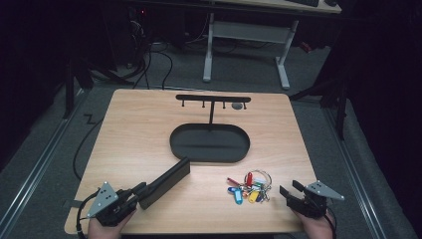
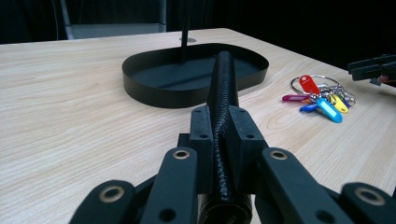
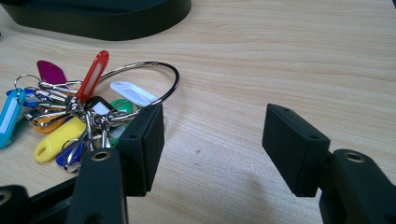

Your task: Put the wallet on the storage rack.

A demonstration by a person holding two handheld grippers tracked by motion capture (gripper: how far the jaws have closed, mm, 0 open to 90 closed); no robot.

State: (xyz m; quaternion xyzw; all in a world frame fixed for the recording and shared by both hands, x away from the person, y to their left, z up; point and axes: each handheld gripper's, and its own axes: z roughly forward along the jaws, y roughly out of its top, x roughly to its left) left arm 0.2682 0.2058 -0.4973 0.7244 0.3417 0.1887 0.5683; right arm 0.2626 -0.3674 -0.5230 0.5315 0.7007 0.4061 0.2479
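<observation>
On the wooden worktop (image 1: 139,129), the left tool (image 1: 141,192) clamps a long, flat black textured case (image 1: 166,180) pointing toward one o'clock, while the right tool (image 1: 290,189) gapes wide beside coloured keys (image 1: 250,186).

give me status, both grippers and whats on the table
Left gripper shut on black case. Right gripper open, beside key bunch. Black tray ahead.

From above I see my left gripper (image 1: 135,195) at the table's (image 1: 139,129) near-left corner, clamped on a flat black case (image 1: 165,182) that angles toward the oval black tray (image 1: 209,143). My right gripper (image 1: 289,189) sits at the near right, jaws apart, just beside a bunch of coloured key tags (image 1: 249,187). A hook rack (image 1: 213,99) rises from the tray's far side.
</observation>
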